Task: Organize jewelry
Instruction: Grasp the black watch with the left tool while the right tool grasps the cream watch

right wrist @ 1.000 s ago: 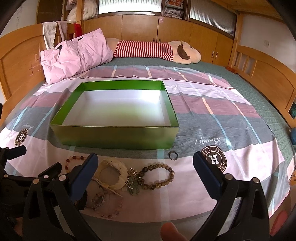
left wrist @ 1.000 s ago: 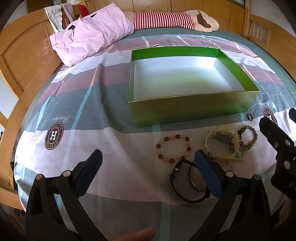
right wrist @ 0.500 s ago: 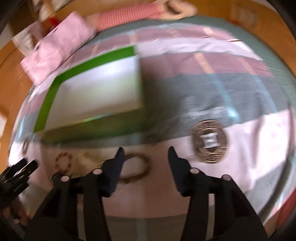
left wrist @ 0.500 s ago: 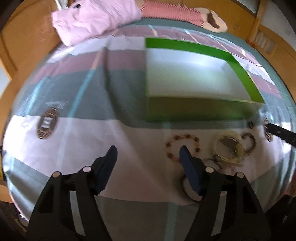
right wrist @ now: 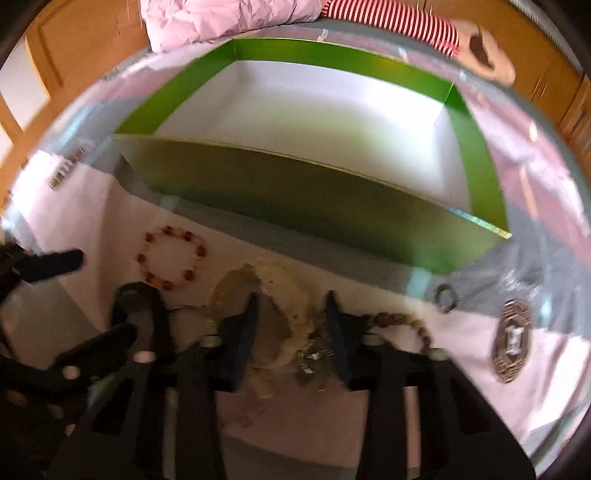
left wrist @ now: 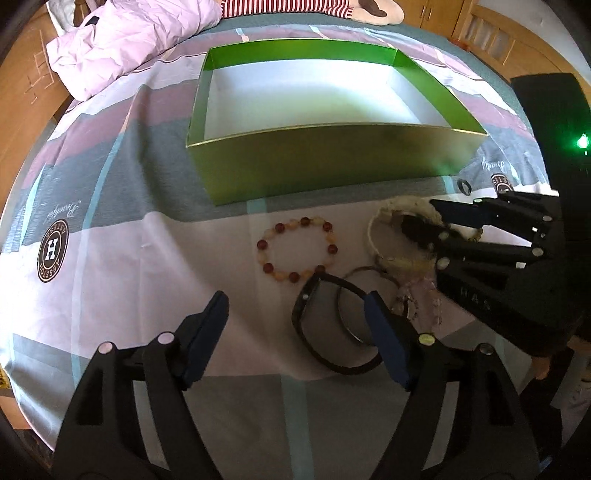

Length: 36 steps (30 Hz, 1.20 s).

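An empty green box [left wrist: 332, 166] with a white inside stands on the bed; it also shows in the right wrist view [right wrist: 295, 192]. In front of it lie a red and amber bead bracelet [left wrist: 297, 249], a black band [left wrist: 325, 328] with a thin bangle, a cream watch [left wrist: 399, 229], a pale pink bead bracelet [left wrist: 417, 299] and a small dark ring [left wrist: 464, 185]. My left gripper [left wrist: 295, 317] is open, low over the black band. My right gripper [right wrist: 291, 317] is partly open, its jaws straddling the cream watch [right wrist: 280, 295]. A brown bead bracelet [right wrist: 402, 325] lies right of it.
The bed sheet [left wrist: 129, 240] has pink, grey and white bands and round H logos [left wrist: 53, 249]. A pink pillow [left wrist: 129, 40] and a striped plush toy [left wrist: 295, 7] lie beyond the box. A wooden bed frame [left wrist: 22, 96] runs along the left.
Both grippers have dropped down and forward toward the jewelry. The right gripper has narrowed and swung left onto the cream watch. The left gripper narrowed a little and now sits over the black band.
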### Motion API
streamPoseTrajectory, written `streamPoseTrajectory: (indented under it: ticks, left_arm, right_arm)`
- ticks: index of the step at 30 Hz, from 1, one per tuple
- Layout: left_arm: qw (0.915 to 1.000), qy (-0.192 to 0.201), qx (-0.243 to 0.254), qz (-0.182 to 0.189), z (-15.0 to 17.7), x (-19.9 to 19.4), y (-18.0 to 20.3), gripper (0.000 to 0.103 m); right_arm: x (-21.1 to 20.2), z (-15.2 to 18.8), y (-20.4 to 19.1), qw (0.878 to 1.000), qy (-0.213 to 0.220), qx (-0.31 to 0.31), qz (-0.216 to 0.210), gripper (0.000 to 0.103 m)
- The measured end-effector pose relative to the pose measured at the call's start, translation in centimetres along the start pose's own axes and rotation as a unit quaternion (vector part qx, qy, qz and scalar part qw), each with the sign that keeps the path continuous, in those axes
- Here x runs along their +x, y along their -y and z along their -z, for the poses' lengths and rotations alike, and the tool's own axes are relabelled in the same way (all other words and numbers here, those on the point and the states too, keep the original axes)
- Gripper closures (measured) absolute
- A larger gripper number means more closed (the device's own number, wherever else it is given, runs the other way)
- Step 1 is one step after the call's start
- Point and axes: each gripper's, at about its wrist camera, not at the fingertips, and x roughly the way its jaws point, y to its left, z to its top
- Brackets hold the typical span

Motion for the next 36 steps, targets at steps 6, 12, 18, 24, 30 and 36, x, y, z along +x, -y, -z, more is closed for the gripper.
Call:
streamPoseTrajectory:
  ticks: [6, 12, 18, 24, 30, 36]
  left_arm:
    - [0.9998, -0.015, 0.002, -0.009, 0.1, 1.4, -0.2, 0.047]
    - [0.9996, -0.028, 0.000, 0.001, 0.1, 2.3, -0.3, 0.091]
    - [1.0000, -0.007, 0.001, -0.006, -0.1, 1.4, -0.5, 0.094]
    - [0.9993, 0.022, -0.028, -0.014, -0.9, 0.1, -2.5, 0.094]
    - [0.9983, 0.031, -0.046, -0.015, -1.3, -0.5, -3.8, 0.094]
    - [0.9980, 0.036, -0.050, -0.018, -1.5, -0.6, -4.1, 0.094]
  right_arm:
    - [-1.2, 1.0, 1.7, 0.999, 0.022, 0.041, -0.026, 0.081]
    - [-3.1, 2.5, 4.1, 0.994, 0.060, 0.085, -0.045, 0.081]
    - [-3.9, 3.0, 4.4, 0.992, 0.073, 0.094, -0.045, 0.081]
    - [-3.2, 2.7, 3.9, 0.992, 0.071, 0.090, -0.046, 0.081]
    - [-3.0, 2.7, 3.9, 0.992, 0.070, 0.090, -0.047, 0.081]
    - [-3.3, 2.7, 4.2, 0.991, 0.078, 0.097, -0.047, 0.081]
